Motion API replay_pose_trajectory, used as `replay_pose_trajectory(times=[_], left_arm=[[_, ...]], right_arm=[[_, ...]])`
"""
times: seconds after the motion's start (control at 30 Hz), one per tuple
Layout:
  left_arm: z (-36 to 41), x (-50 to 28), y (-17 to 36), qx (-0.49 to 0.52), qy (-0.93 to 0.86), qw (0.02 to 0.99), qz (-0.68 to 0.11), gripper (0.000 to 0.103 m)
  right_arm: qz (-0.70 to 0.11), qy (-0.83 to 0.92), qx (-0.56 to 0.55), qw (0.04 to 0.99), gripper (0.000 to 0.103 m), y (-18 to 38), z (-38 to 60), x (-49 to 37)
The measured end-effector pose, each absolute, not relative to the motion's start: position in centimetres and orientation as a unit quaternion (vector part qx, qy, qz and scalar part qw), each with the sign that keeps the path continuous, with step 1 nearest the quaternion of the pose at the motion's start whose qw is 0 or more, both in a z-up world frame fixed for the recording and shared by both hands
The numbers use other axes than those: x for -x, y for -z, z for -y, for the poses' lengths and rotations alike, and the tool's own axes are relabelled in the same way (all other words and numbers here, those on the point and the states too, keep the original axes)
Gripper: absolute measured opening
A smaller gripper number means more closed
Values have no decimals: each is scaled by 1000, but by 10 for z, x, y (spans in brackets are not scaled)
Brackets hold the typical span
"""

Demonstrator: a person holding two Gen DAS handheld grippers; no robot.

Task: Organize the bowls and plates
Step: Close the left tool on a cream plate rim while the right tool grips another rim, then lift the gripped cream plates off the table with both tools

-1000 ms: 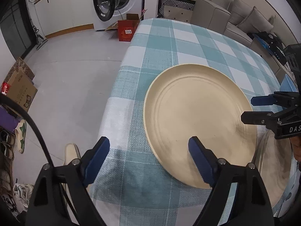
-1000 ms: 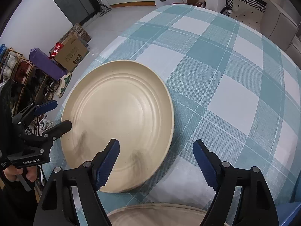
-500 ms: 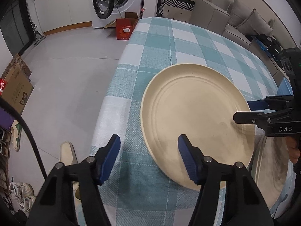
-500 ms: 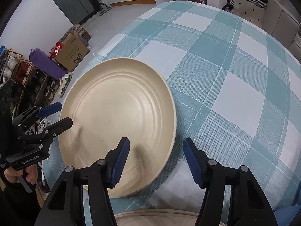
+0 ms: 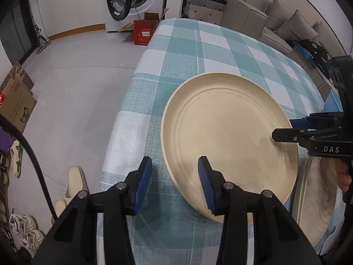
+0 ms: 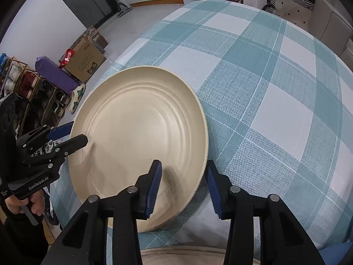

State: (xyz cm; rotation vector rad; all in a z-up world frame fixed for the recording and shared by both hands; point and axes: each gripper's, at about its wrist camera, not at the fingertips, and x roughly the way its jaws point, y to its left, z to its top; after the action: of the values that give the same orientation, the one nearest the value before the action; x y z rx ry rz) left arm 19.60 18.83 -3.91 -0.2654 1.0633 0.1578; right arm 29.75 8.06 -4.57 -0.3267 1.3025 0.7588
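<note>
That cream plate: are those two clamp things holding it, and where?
Nothing is held yet. The jaws of the left gripper and the right gripper have just been closing around opposite edges of the plate, but gaps show beside the rim.

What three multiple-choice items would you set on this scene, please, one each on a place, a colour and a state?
1. Where does the plate lie?
A on the tablecloth
B on the floor
C on the sofa

2. What colour are the tablecloth's checks?
A red and white
B teal and white
C black and yellow

3. How is the washing machine's door?
A open
B shut
C taken off

Answers:
1 A, the cream plate rests on the cloth near the table's edge.
2 B, teal and white squares cover the whole table.
3 A, the round door stands swung out from the drum.
</note>
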Motion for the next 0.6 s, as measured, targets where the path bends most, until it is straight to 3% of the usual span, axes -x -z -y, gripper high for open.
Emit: replay_pose_trajectory(times=[0.3,0.6], left_arm=[[-183,-196,37,117,-69,853,-504,29],[-181,-194,34,111,-71,853,-505,25]], right_arm=[[-583,-335,159,723,26,44,-79,-295],[-586,-329,151,725,24,44,-75,-296]])
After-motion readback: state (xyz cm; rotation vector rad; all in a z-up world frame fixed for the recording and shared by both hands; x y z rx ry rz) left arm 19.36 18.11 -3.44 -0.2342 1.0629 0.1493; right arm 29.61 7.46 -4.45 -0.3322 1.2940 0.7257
